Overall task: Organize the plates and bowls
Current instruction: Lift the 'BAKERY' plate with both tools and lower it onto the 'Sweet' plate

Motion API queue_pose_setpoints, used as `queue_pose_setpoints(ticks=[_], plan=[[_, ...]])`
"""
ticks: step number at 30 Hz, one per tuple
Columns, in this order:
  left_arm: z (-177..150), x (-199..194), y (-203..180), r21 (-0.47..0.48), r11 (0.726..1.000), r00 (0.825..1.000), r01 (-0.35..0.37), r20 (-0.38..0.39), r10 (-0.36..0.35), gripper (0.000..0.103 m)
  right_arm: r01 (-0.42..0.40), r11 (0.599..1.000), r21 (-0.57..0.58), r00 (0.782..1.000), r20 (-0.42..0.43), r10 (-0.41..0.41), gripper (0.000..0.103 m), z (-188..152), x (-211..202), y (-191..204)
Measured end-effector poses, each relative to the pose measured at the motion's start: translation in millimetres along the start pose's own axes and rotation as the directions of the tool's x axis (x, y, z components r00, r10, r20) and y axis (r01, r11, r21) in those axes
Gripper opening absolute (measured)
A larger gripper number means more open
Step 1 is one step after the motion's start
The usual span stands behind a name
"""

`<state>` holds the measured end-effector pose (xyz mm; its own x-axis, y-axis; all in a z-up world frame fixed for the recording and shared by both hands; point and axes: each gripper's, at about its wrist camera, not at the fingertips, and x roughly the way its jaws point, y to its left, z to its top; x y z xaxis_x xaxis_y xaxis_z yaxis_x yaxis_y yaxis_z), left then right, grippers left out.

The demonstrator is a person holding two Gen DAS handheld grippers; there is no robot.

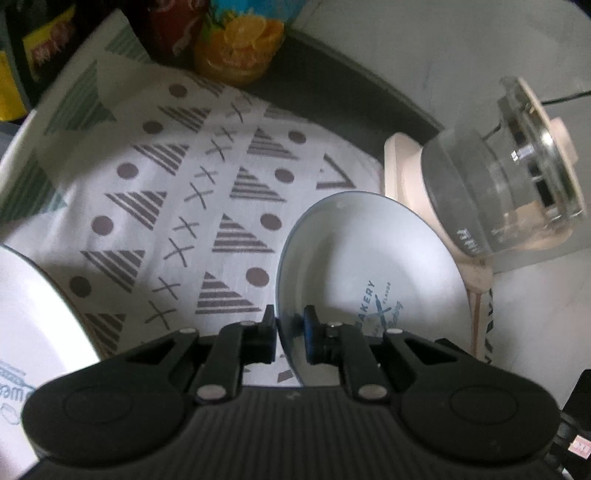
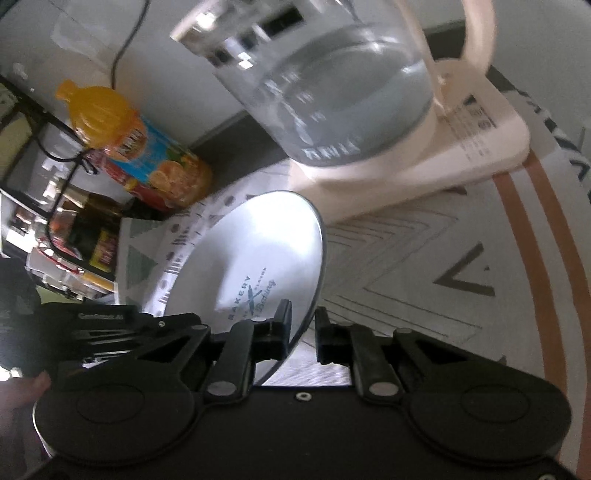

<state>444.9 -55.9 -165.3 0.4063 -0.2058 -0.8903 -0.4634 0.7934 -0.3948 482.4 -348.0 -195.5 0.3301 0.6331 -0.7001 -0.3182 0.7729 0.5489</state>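
Note:
A white plate with a blue rim and "BAKERY" print [image 1: 369, 269] is held tilted above the patterned cloth. My left gripper [image 1: 290, 326] is shut on its left rim. The same plate shows in the right wrist view [image 2: 258, 254], where my right gripper [image 2: 304, 328] has its jaws on either side of the plate's right rim, with a gap still showing at the right jaw. A second white plate or bowl [image 1: 33, 325] with blue print lies at the lower left of the left wrist view.
A glass kettle [image 1: 509, 192] on a cream base [image 2: 443, 155] stands just beyond the plate. An orange juice bottle [image 2: 147, 147] and other bottles [image 1: 173, 26] stand at the back of the patterned tablecloth [image 1: 166, 192]. A wire rack [image 2: 44, 184] is at the left.

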Motion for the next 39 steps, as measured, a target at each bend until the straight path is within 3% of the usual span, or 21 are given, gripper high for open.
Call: queue_pose_setpoints(ticks=[15, 25, 39], plan=[[11.1, -60.8, 1.3, 0.058, 0.996, 0.995, 0.064, 0.079, -0.069, 0.013, -0.025, 1.0, 0.001, 0.991, 0.129, 0.025, 0.014, 6.0, -41.4, 50.3], [9.5, -99.3, 24.4, 0.128, 0.987, 0.99, 0.095, 0.09, -0.107, 0.013, -0.026, 0.999, 0.047, 0.977, 0.211, 0.016, 0.014, -20.3, -53.3, 92.0], [2.8, -129.0, 84.1, 0.149, 0.983, 0.991, 0.107, 0.07, -0.118, 0.013, -0.011, 0.998, 0.069, 0.972, 0.235, -0.006, 0.014, -67.2, -42.9, 141.6]])
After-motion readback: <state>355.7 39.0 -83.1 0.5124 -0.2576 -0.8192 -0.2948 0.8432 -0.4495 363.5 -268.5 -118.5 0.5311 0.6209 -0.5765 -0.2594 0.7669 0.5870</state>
